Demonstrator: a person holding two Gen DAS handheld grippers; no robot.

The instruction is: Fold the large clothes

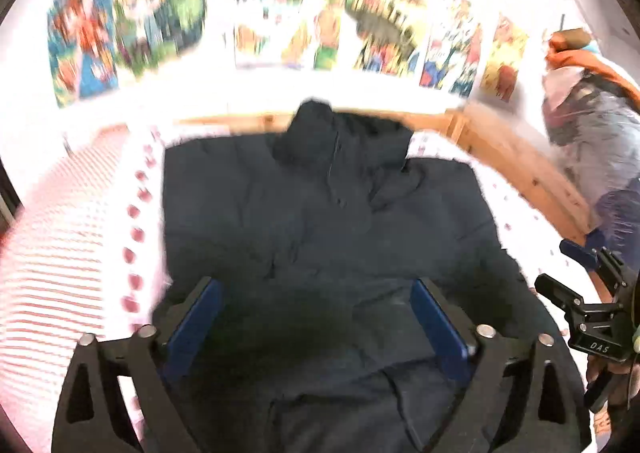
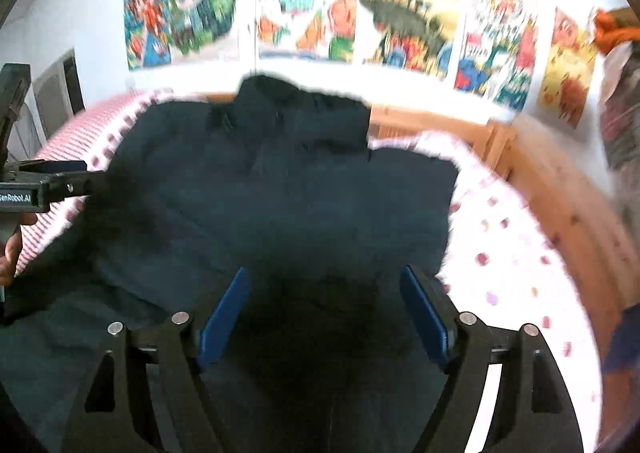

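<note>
A large dark navy jacket lies spread flat on the bed, collar at the far end; it also shows in the right wrist view. My left gripper hovers over the jacket's near part, its blue-padded jaws wide apart and empty. My right gripper is also open and empty, over the jacket's near right part. The right gripper shows at the right edge of the left wrist view. The left gripper shows at the left edge of the right wrist view. Both views are motion-blurred.
The bed sheet is white with pink dots, with a red-striped cover to the left. A wooden bed frame runs along the far and right sides. Colourful posters cover the wall. A bagged pile sits at right.
</note>
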